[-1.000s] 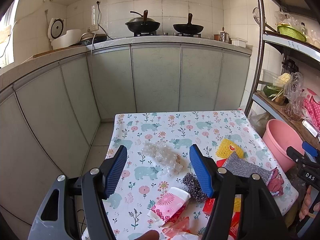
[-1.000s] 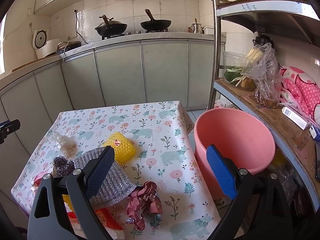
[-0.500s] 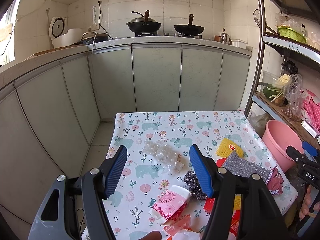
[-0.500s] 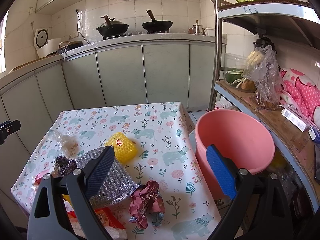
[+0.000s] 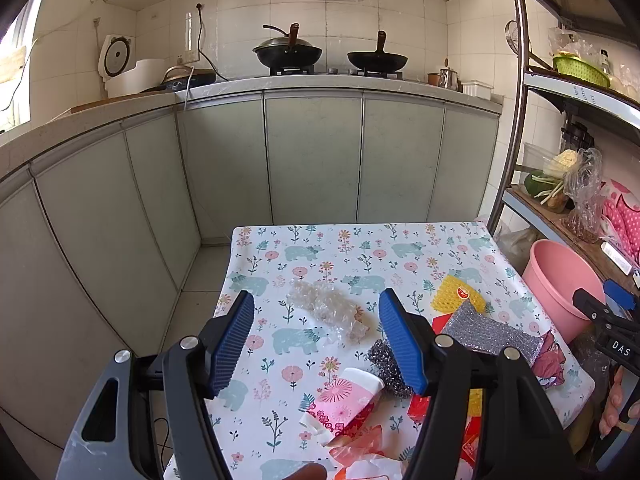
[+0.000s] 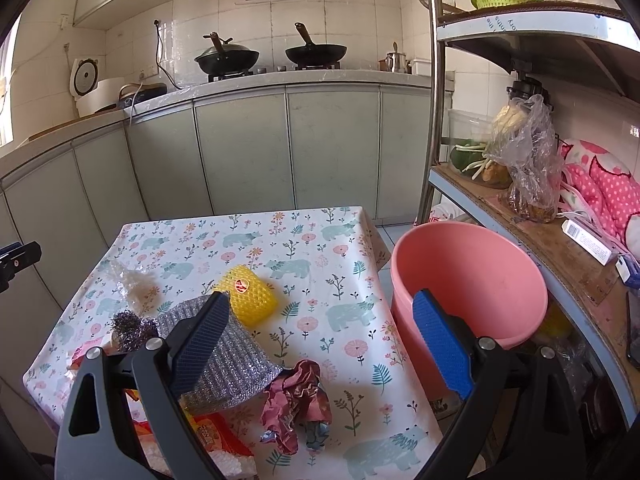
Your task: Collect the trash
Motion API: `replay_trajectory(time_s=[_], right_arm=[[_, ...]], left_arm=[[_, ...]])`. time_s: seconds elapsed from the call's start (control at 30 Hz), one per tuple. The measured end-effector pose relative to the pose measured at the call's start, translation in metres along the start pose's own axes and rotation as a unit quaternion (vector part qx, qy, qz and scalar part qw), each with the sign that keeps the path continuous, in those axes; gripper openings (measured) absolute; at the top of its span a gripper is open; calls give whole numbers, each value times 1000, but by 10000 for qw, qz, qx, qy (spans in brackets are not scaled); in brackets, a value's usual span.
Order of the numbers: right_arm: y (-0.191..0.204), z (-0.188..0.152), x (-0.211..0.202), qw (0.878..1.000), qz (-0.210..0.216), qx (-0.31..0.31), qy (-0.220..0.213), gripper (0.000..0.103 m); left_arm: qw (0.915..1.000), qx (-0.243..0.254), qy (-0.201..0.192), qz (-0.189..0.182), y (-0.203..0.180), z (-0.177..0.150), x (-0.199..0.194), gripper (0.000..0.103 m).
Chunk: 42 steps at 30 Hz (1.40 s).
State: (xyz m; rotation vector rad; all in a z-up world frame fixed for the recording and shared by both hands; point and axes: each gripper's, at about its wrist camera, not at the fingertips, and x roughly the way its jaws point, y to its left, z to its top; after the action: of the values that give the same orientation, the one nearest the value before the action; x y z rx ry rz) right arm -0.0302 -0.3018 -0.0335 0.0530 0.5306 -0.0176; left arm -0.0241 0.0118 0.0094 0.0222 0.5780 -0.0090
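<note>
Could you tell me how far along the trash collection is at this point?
Nothing looks collected: the pink bucket appears empty. Nothing is in hand; the left gripper and right gripper are open. Left on the table: clear plastic wrap, yellow foam net, crumpled foil wrapper, other scraps.

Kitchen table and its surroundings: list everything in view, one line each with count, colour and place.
table: one, floral bear-print cloth, centre
clear plastic wrap: one, transparent, left part of the table
steel wool ball: one, dark grey, near table edge
silver scouring cloth: one, silver, near edge
yellow foam net: one, yellow with red sticker, mid-table
crumpled foil wrapper: one, maroon, near edge
paper cup: one, pink-white, lying at the near edge
red packets: several, red-orange, under the silver cloth
bucket: one, pink, on the floor right of the table
woks: two, black, on the stove
left claw: open, blue pads
right claw: open, blue pads
</note>
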Motion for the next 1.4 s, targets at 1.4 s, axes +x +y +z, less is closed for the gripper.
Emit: replay_trajectory(time_s=[1.4], right_arm=[[-8,-25,-5,9962,574,-33,659,94]], left_arm=[[9915,150,1236,-366,15,-65,30,64]])
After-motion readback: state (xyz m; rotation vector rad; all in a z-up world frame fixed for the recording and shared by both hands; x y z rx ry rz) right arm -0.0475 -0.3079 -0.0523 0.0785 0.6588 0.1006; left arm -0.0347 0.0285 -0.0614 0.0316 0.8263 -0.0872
